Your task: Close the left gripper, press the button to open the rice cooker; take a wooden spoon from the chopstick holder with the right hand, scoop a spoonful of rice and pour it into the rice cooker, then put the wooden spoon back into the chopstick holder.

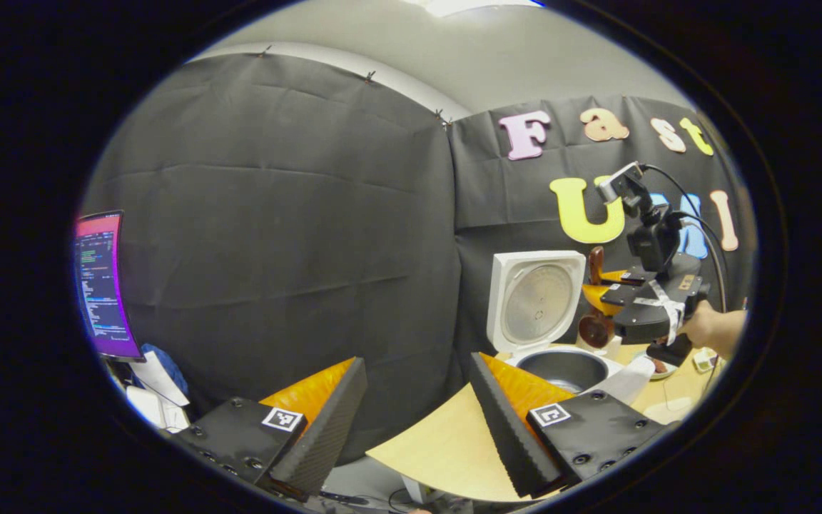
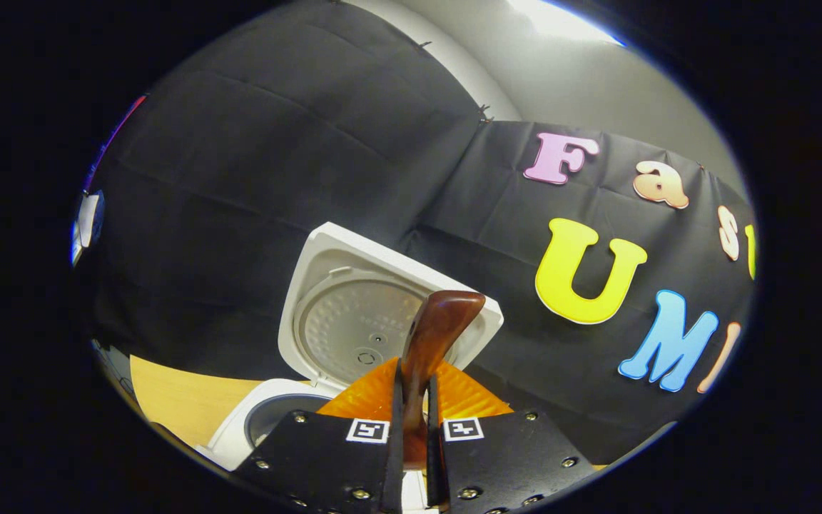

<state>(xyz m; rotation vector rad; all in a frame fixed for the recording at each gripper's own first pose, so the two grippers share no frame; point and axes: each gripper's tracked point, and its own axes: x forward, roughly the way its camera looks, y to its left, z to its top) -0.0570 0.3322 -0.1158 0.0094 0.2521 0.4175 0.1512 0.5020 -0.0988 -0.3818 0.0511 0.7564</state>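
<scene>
- Left gripper view: the left gripper (image 1: 411, 410) hangs over the near edge of the wooden table (image 1: 447, 442), its fingers spread wide with nothing between them.
- Toward the table's far edge stands the rice cooker (image 1: 550, 335), lid raised upright, dark inner pot exposed.
- Just right of it, the right gripper (image 1: 614, 289), held by a hand (image 1: 714, 328), grips the wooden spoon (image 1: 595, 310), bowl hanging down beside the cooker.
- Right gripper view: the right gripper (image 2: 413, 400) has both fingers pressed on the spoon's handle (image 2: 434, 343), which sticks up in front of the open lid (image 2: 375, 314).
</scene>
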